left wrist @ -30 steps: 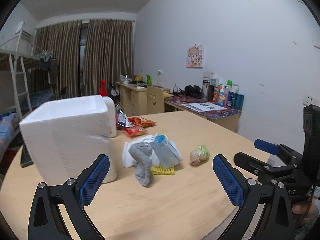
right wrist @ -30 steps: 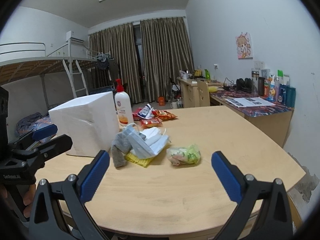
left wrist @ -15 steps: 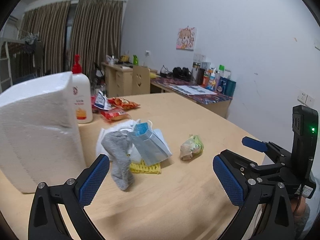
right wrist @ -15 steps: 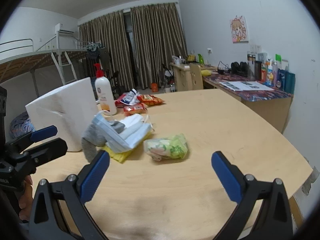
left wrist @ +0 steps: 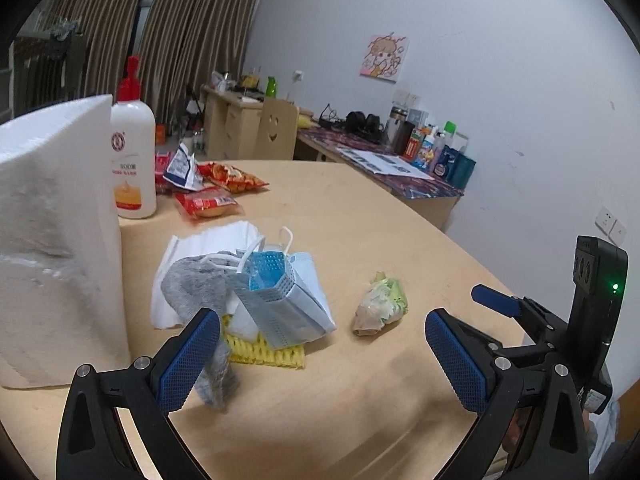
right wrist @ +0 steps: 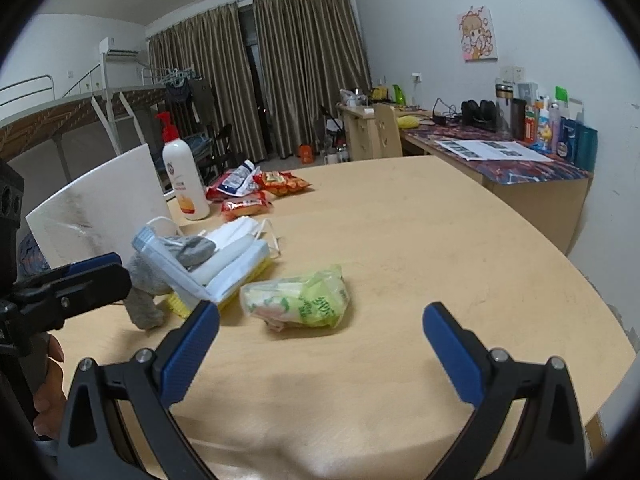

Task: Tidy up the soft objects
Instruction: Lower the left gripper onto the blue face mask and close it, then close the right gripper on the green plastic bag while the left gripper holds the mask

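Note:
A pile of soft things lies on the round wooden table (left wrist: 360, 216): a grey sock (left wrist: 196, 292), blue face masks (left wrist: 280, 304), white masks (left wrist: 208, 244) and a yellow cloth (left wrist: 264, 354) underneath. A green-white plastic packet (left wrist: 380, 306) lies apart to the right of the pile. My left gripper (left wrist: 322, 360) is open and empty just in front of the pile. My right gripper (right wrist: 320, 346) is open and empty just in front of the packet (right wrist: 298, 300); the pile (right wrist: 208, 256) is to its left.
A white foam box (left wrist: 52, 240) stands left of the pile. A lotion bottle with a red pump (left wrist: 134, 152) and several red snack packets (left wrist: 208, 202) lie behind it. A desk with bottles (left wrist: 432, 156) stands by the right wall.
Both grippers have moved forward and lower toward the table; the pile and the packet appear larger and closer. Both stay open.

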Motion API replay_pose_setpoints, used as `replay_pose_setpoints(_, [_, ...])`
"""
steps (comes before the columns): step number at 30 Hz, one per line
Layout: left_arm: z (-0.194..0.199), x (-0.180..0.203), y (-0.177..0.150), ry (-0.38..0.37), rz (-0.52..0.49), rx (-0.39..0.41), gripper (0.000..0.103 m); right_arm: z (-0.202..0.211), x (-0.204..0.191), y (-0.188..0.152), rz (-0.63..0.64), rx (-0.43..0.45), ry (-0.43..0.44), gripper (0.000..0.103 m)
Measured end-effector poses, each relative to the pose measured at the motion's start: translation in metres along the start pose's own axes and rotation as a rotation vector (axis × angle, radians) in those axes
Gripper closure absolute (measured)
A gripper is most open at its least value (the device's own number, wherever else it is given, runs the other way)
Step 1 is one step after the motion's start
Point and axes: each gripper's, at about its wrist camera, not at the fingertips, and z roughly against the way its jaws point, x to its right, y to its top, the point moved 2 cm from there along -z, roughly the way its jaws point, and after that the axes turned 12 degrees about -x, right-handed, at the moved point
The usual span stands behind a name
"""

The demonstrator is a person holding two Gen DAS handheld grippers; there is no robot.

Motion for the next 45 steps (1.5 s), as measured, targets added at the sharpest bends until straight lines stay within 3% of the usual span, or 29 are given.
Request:
replay_pose_setpoints(3, [-0.009,-0.001,0.005,-0.006,0.011,-0.016,0.006,-0.01,0.0,0.004,0.026,-0.035,-0.035,0.0])
replay_pose_setpoints(15, [-0.032,-0.006,0.016,-0.009,0.047,-0.065,0.023,-0.031,0.012,0.016,0.039,-0.084,0.031,0.0])
replay_pose_setpoints(22, [-0.037,-0.009,0.016,-0.021,0.054,-0.1,0.053,-0.041,0.011,0.023,0.055,-0.119,0.044,0.0])
replay_pose_setpoints(32, [-0.038,-0.008,0.015,-0.049,0.048,-0.115,0.083,-0.049,0.008,0.027,0.08,-0.149,0.047,0.0])
replay_pose_setpoints(36, [-0.036,-0.007,0.015,-0.07,0.04,-0.109,0.086,-0.052,0.004,0.028,0.092,-0.165,0.061,0.001])
replay_pose_setpoints(45, [-0.031,-0.003,0.014,-0.086,0.019,-0.09,0.087,-0.061,-0.002,0.03,0.113,-0.207,0.092,0.017])
